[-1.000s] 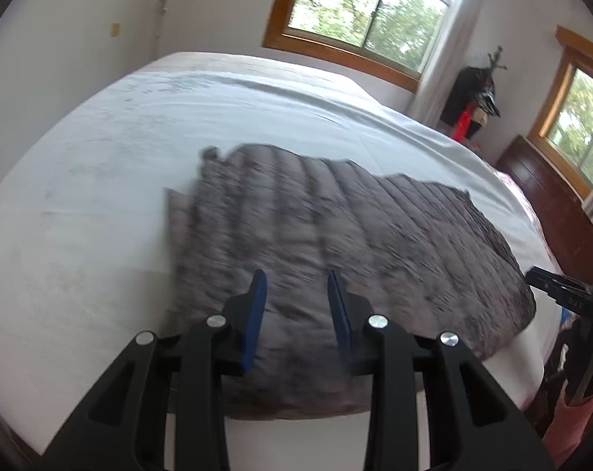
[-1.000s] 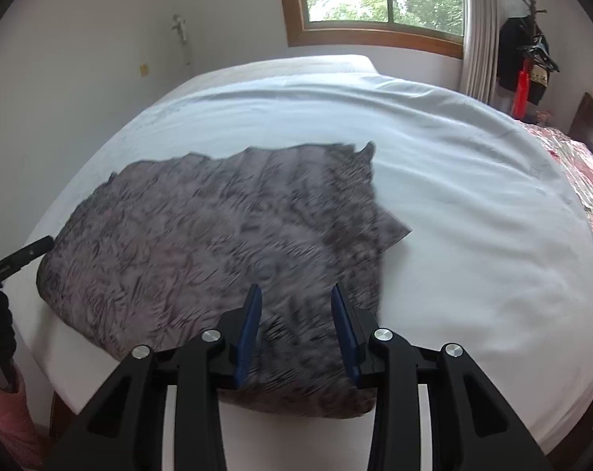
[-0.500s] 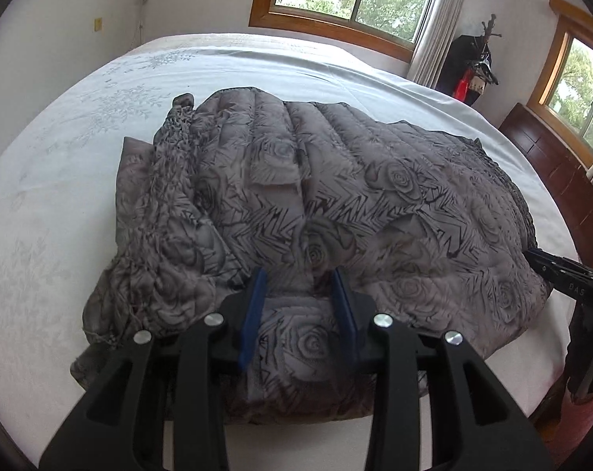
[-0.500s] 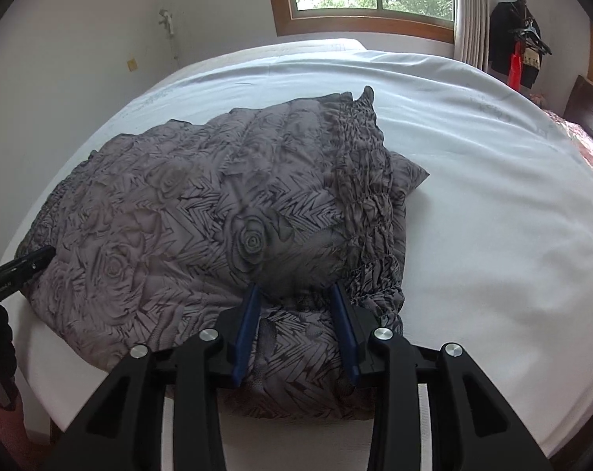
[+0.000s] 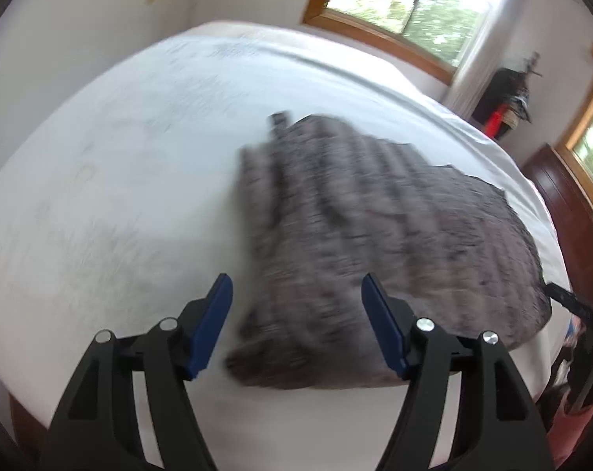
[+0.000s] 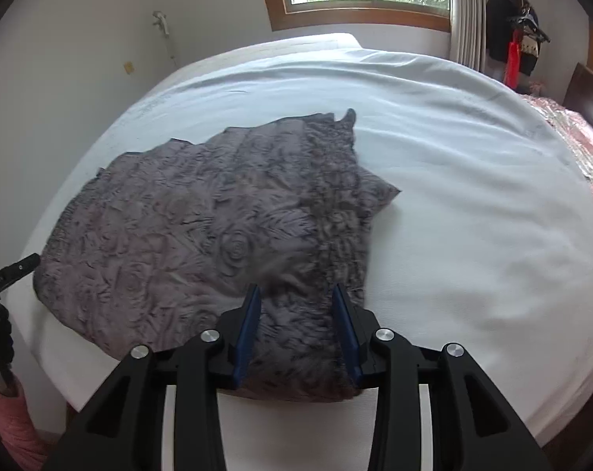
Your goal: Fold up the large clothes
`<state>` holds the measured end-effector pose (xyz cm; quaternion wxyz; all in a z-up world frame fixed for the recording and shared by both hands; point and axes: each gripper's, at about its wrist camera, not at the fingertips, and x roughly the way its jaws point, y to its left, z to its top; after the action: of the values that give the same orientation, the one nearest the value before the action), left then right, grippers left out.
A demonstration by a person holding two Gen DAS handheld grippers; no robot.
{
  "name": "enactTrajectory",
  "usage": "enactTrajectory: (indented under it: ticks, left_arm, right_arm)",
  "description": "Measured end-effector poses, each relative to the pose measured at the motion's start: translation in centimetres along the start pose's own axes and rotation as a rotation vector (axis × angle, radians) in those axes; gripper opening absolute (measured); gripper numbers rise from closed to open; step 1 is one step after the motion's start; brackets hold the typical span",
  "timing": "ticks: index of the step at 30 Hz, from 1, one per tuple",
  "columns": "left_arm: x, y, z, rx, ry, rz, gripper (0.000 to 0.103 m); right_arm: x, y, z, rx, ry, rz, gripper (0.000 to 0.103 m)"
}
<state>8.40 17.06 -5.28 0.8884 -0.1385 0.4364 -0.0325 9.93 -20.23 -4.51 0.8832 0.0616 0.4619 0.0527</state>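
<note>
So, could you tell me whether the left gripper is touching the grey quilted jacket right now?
Cannot tell. In the left wrist view the left gripper is wide open above the jacket, but the picture is blurred and its fingers overlap the fabric edge, so no gap or contact shows plainly.

Jacket (image 6: 202, 243): quilted cloth, grey, matt, with a raised rose and zigzag pattern. Bed (image 6: 473, 204) sheet: smooth white cloth, matt. Right tongs (image 6: 296, 294) and left tongs (image 5: 296, 286): matt black plastic arms, blue pads (image 6: 249, 325), shiny metal screw heads. Window frame (image 6: 359, 13): varnished wood.
</note>
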Motion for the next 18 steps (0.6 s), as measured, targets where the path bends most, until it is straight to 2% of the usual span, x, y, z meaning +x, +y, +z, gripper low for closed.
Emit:
enactTrajectory:
  ticks: [3,6,9,11,18]
  left_arm:
    - [1.3,1.6,-0.5,-0.065,0.059,-0.1,0.068]
    - [2.5,2.3,-0.7,-0.108,0.083,-0.17,0.07]
    - [3.9,2.4,-0.7,-0.134,0.111,-0.222,0.07]
    - [4.5,2.1,-0.8,-0.136,0.11,-0.219,0.069]
    - [4.4,1.3,-1.1,-0.139,0.08,-0.215,0.037]
  right_arm:
    - [0.5,-0.3,-0.2,0.002,0.018,0.006,0.038]
    - [1.1,-0.3,-0.4,-0.001,0.031,0.003,0.038]
    - [1.4,-0.2,-0.6,-0.004,0.035,-0.002,0.038]
    - [1.7,-0.2,-0.7,-0.004,0.038,-0.004,0.038]
    - [2.6,0.0,-0.9,-0.006,0.054,-0.018,0.038]
